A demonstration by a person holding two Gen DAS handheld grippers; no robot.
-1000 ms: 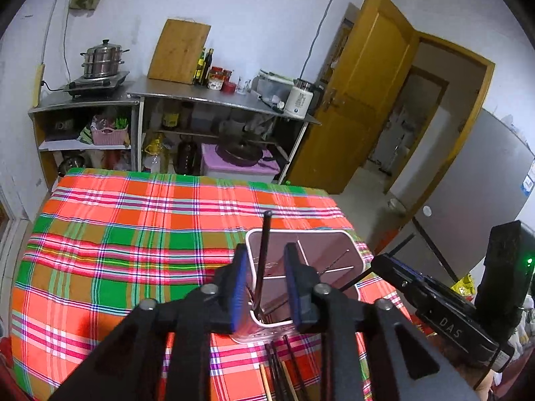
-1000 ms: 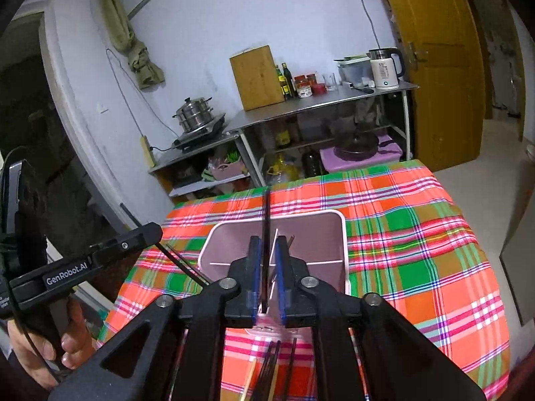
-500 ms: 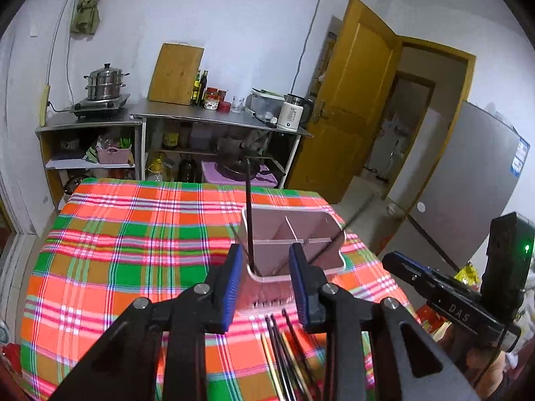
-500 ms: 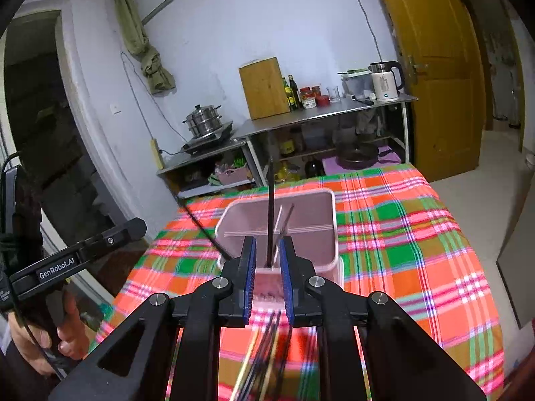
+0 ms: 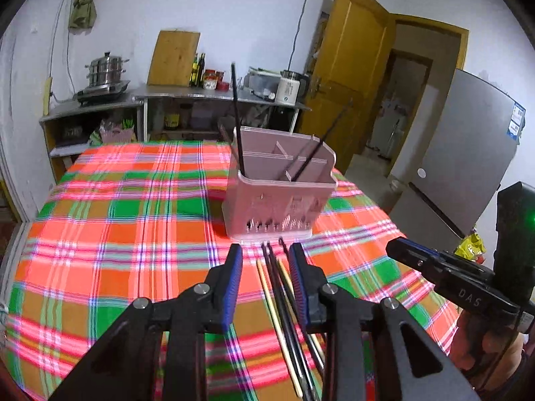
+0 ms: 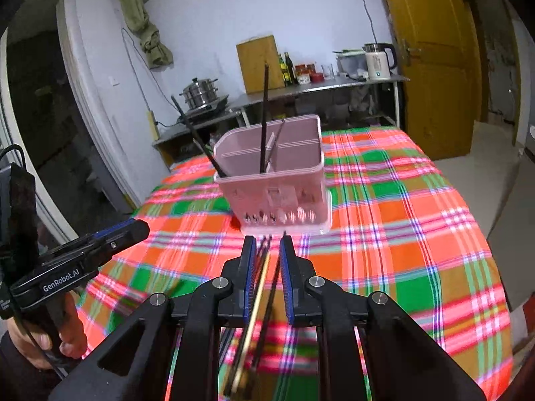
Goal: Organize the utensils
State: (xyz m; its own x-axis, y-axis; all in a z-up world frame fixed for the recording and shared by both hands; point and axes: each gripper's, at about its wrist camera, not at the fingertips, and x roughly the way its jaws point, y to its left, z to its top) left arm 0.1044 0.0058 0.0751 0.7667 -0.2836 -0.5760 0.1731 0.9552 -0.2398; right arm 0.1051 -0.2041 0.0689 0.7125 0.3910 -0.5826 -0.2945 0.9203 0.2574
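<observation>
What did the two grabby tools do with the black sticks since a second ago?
Both let go and pulled back. The right tool released its black chopstick, which now stands in the pink holder. The left tool backed off too. Both hang open over the loose chopsticks. The holder and tablecloth stayed put.

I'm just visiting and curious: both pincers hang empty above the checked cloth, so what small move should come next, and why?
Probably lower the right gripper and shut it on one of the loose chopsticks lying in front of the pink plastic utensil caddy. Its jaws stand open right over the bundle, black chopsticks already stand in the caddy, and the left gripper is also open and empty.
</observation>
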